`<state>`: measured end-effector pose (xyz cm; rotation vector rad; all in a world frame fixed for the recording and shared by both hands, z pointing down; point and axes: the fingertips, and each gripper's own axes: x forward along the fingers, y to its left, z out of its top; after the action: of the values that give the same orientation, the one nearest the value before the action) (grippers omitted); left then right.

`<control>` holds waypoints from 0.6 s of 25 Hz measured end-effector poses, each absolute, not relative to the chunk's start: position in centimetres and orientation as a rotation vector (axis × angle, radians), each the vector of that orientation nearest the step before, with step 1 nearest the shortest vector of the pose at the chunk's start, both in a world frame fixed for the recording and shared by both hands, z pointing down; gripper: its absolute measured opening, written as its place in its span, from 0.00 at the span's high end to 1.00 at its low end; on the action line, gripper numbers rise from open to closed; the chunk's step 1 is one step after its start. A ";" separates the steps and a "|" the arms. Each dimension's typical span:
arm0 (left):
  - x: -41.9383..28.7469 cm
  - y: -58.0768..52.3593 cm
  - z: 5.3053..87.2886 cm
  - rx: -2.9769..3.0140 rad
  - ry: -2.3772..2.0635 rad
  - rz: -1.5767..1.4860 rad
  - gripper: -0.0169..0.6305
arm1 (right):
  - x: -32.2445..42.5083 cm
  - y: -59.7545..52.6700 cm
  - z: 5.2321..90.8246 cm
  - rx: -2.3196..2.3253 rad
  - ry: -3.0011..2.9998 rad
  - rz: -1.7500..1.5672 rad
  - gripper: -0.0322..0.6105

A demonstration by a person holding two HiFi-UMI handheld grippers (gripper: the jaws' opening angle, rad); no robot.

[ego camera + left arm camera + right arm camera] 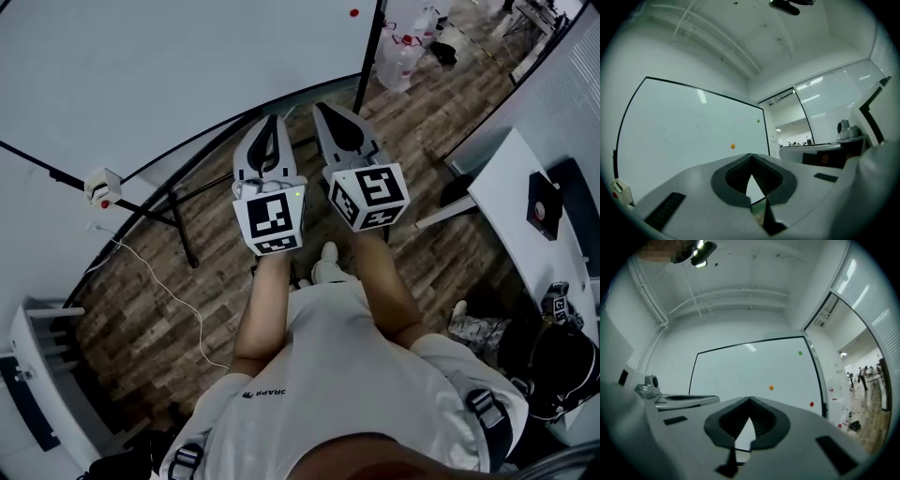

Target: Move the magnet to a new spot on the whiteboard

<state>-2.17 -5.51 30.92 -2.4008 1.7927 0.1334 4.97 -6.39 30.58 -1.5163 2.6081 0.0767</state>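
Head view: looks steeply down on the left gripper (274, 122) and the right gripper (325, 110), held side by side over a wooden floor (141, 300). Finds both pairs of jaws drawn together to a point, with nothing between them. Aims both noses toward the lower frame of the whiteboard (187, 66), well short of its surface. Catches only one magnet here, a red magnet (353, 13): a small round dot near the board's right edge, at the very top of the picture. Shows also a small white box (101, 186) with a red spot, sitting at the board's lower frame.

Left gripper view: looks along the left gripper (751, 155), clenched, tips meeting above a narrow wedge between the ribbed pads, clasping nothing. Takes in the black-framed whiteboard (684, 136) beyond. Picks out an orange magnet (732, 146) low on the board and a green magnet (758, 121) higher, close to the right frame. Both tiny flat round dots, well apart from the jaws.

Right gripper view: looks along the right gripper (750, 400), likewise clenched and empty. Faces the whiteboard (736, 371) squarely. Finds the green magnet (800, 353) near the upper right corner, the orange magnet (771, 387) lower and further left, and the red magnet (811, 404) lowest, beside the right frame. Cannot tell which of the three is the one to move.
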 end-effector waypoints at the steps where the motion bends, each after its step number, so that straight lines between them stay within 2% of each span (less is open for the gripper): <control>1: -2.0 -6.5 31.0 -2.402 1.795 0.134 0.97 | 5.1 -7.4 30.5 -1.509 2.606 0.078 0.93; 15: -1.7 -18.6 30.3 -2.318 1.853 0.128 0.97 | 5.5 -20.2 29.8 -1.425 2.627 0.103 0.93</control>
<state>-1.66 -18.62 30.29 -2.3182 1.8529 0.1281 5.51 -20.22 29.80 -1.4250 2.6269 0.1034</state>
